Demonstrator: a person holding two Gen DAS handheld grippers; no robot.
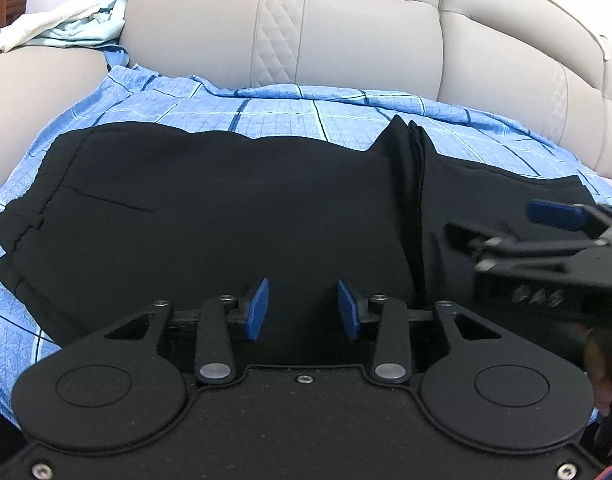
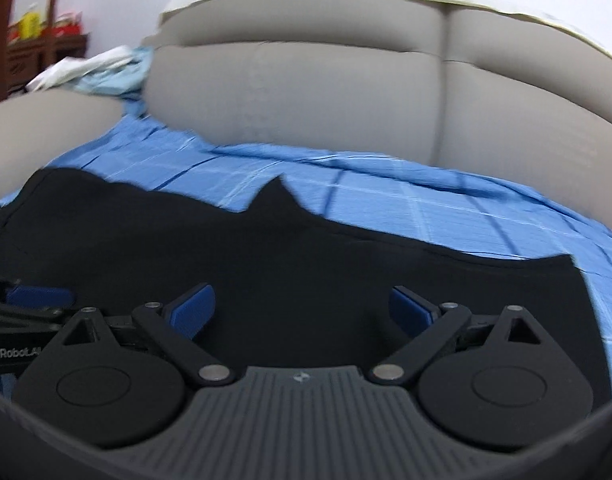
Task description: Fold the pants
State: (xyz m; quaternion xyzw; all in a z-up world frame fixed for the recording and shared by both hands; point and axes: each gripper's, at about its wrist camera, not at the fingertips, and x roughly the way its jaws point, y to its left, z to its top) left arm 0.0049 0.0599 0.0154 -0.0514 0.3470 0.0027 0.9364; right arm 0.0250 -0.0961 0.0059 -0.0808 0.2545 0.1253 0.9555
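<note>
Black pants (image 1: 226, 216) lie flat across a blue checked sheet (image 1: 266, 112) on a sofa seat, waistband at the left, legs running right with a raised fold near the right. My left gripper (image 1: 303, 308) hovers over the pants' near edge, jaws open and empty. My right gripper (image 2: 302, 312) is wide open and empty over the leg end of the pants (image 2: 306, 248); it also shows at the right in the left wrist view (image 1: 506, 228). The left gripper's blue pad (image 2: 38, 296) shows at the left edge of the right wrist view.
Beige padded sofa backrest (image 1: 346, 32) rises behind the sheet. A beige armrest (image 1: 34, 92) stands at the left with a pile of white and light blue cloth (image 1: 66, 28) on it. A wooden shelf (image 2: 46, 52) stands far left.
</note>
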